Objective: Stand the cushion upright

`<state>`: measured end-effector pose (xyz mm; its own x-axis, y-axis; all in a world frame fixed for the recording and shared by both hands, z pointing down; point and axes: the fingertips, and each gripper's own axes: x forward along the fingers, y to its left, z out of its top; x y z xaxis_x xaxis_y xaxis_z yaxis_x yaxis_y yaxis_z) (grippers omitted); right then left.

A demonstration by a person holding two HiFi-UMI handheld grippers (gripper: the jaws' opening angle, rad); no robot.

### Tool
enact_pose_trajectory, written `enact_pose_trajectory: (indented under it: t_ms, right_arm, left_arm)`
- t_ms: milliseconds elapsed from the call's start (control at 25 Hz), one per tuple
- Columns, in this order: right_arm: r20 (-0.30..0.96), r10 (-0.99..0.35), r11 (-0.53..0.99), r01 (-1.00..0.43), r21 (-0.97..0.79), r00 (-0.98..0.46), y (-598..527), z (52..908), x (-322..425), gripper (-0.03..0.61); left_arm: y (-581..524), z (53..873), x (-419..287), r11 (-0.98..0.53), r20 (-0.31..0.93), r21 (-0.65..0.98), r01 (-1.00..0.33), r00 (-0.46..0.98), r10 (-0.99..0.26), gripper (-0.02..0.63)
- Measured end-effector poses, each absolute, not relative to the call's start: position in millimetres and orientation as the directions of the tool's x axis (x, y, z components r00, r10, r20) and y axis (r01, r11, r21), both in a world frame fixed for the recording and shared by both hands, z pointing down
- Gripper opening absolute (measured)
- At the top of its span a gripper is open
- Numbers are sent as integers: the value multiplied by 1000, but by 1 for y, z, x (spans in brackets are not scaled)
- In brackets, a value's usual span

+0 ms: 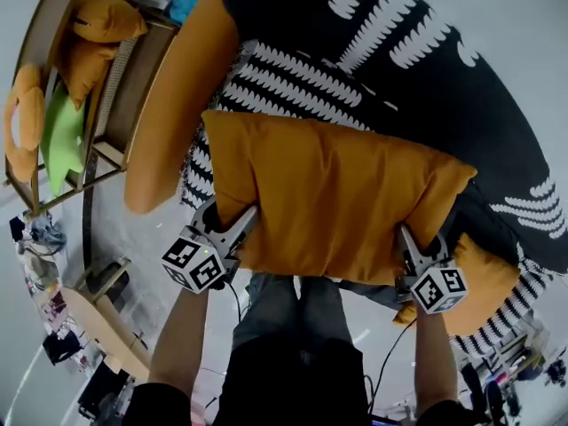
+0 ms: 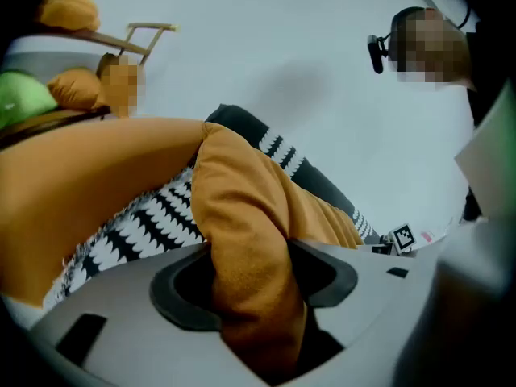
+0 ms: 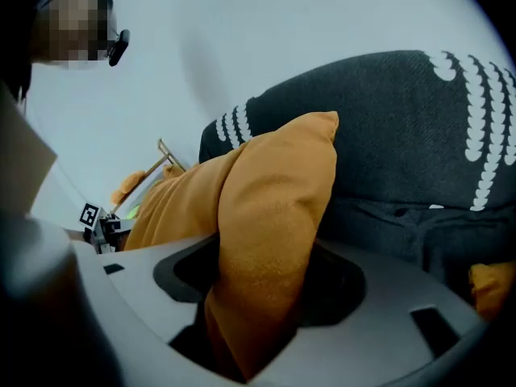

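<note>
An orange cushion [image 1: 333, 193] hangs lifted in front of a dark sofa [image 1: 461, 96] with white leaf print. My left gripper [image 1: 238, 227] is shut on the cushion's lower left edge, and the orange fabric [image 2: 250, 280] is pinched between its jaws. At the lower right edge my right gripper [image 1: 410, 242] is shut on the cushion, with a fold of the fabric [image 3: 262, 289] squeezed between its jaws. The cushion's top corner [image 3: 326, 123] stands up against the sofa back [image 3: 419, 135].
A long orange bolster [image 1: 173, 96] leans at the sofa's left. A second orange cushion [image 1: 484, 282] lies at the lower right on the sofa. A wooden rack [image 1: 80, 87] with orange and green cushions stands at the far left. The person's legs [image 1: 284, 344] are below the cushion.
</note>
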<state>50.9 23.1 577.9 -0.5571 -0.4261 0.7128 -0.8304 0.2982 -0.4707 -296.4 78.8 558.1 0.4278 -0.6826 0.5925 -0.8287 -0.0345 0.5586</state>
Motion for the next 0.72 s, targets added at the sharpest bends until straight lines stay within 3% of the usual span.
enact_pose_trajectory:
  t_ms: [360, 720]
  right_arm:
    - [520, -705, 261, -858, -442, -482, -24, 499, 59, 305]
    - [398, -846, 179, -892, -415, -355, -73, 474, 70, 310]
  left_arm:
    - [-29, 472, -297, -303, 442, 462, -834, 512, -736, 285]
    - [-130, 436, -282, -479, 345, 347, -806, 585, -734, 296]
